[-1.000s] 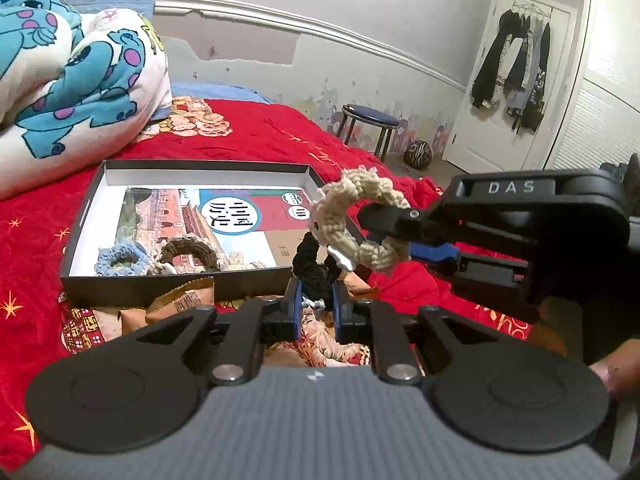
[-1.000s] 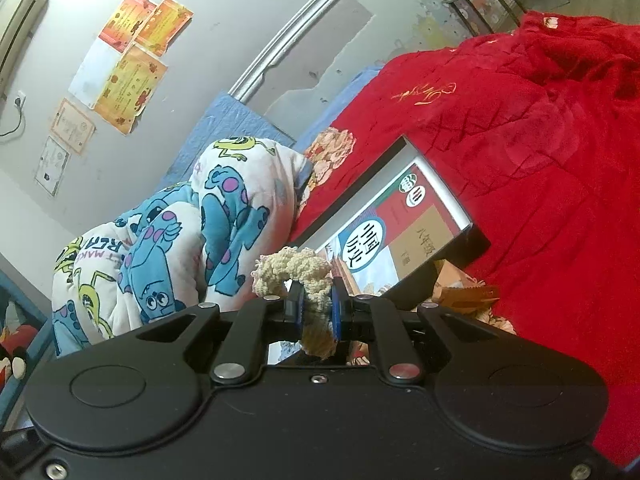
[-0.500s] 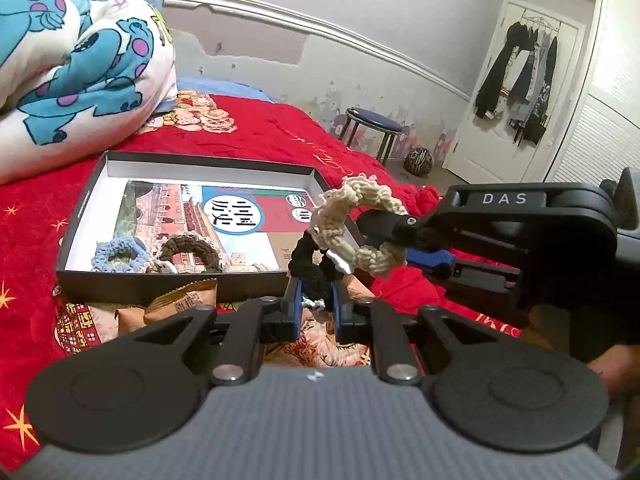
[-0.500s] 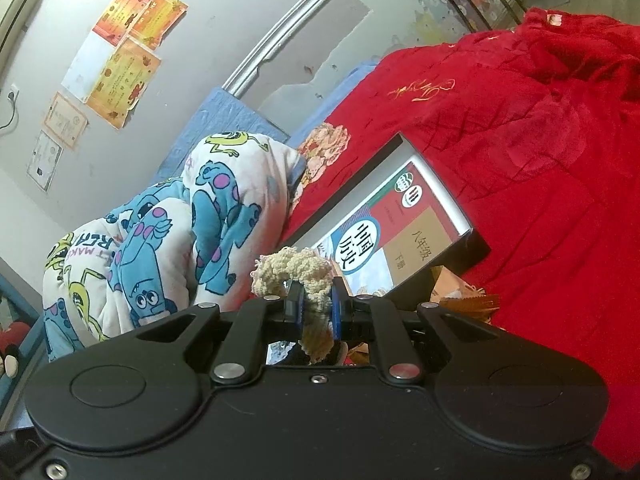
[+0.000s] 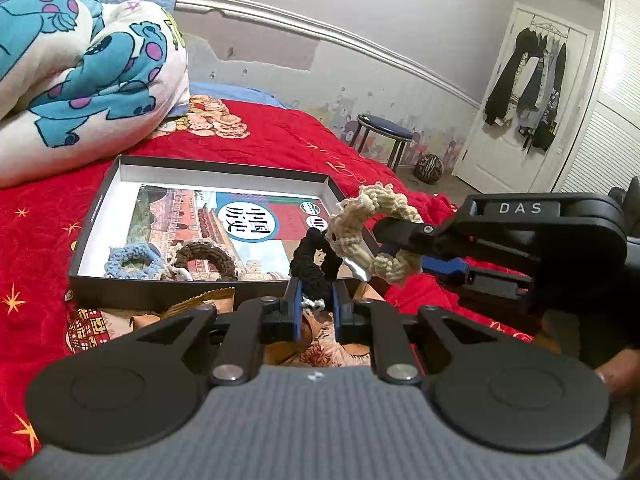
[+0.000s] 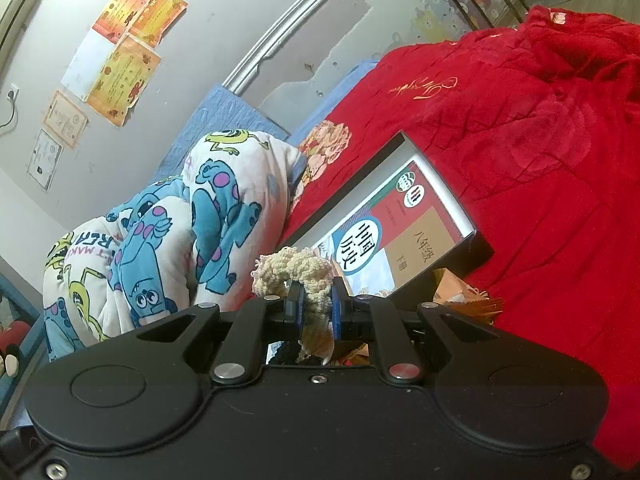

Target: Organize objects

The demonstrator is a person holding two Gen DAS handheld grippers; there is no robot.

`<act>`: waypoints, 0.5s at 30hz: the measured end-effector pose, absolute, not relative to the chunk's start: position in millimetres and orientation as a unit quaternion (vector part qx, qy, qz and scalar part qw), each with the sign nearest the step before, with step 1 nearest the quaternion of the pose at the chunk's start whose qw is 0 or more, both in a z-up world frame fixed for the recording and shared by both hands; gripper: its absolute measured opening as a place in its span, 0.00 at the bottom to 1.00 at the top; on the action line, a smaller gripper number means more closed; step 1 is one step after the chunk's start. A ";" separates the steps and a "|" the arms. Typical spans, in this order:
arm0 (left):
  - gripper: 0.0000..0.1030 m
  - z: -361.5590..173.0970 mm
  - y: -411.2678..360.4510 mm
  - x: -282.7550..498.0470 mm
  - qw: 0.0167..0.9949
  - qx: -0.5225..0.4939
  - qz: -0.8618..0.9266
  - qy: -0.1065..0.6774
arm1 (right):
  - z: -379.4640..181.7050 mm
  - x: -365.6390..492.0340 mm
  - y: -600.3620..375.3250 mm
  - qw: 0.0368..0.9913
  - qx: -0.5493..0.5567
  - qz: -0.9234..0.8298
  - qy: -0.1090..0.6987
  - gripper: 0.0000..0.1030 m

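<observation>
My left gripper [image 5: 315, 300] is shut on a black crocheted scrunchie [image 5: 314, 258], held up just in front of the black box's [image 5: 102, 200] near right corner. My right gripper [image 5: 394, 248] comes in from the right and is shut on a cream crocheted scrunchie [image 5: 370, 232] that touches the black one. In the right wrist view the cream scrunchie [image 6: 294, 270] sits pinched in that gripper [image 6: 316, 306]. Inside the box lie a blue scrunchie [image 5: 132, 260] and a brown scrunchie [image 5: 206, 258] on a printed book cover [image 5: 248, 220].
The box rests on a red bedspread [image 5: 288, 144]. A rolled cartoon-print quilt [image 5: 80, 64] lies behind it at the left. Snack wrappers [image 5: 192, 304] lie in front of the box. A stool [image 5: 384, 132] and a door hung with clothes [image 5: 528, 92] stand beyond the bed.
Both grippers keep their hold on the scrunchies. The left wrist view has shifted slightly, so the box and quilt sit a little lower and further left.
</observation>
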State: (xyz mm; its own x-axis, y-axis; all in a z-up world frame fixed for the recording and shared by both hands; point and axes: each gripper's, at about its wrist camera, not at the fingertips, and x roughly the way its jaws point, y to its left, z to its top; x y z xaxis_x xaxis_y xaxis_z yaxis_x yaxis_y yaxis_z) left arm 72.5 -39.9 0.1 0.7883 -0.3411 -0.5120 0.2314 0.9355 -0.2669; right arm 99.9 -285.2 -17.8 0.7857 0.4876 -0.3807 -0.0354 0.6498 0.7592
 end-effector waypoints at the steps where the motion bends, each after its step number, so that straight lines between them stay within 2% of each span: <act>1: 0.18 0.0 -39.8 72.6 0.940 -0.095 -0.154 0.289 | -17.8 99.6 -285.1 0.861 0.390 0.152 0.290 0.13; 15: 0.18 -0.4 -37.1 76.5 0.940 -0.096 -0.148 0.291 | -21.2 102.3 -286.2 0.859 0.395 0.141 0.295 0.13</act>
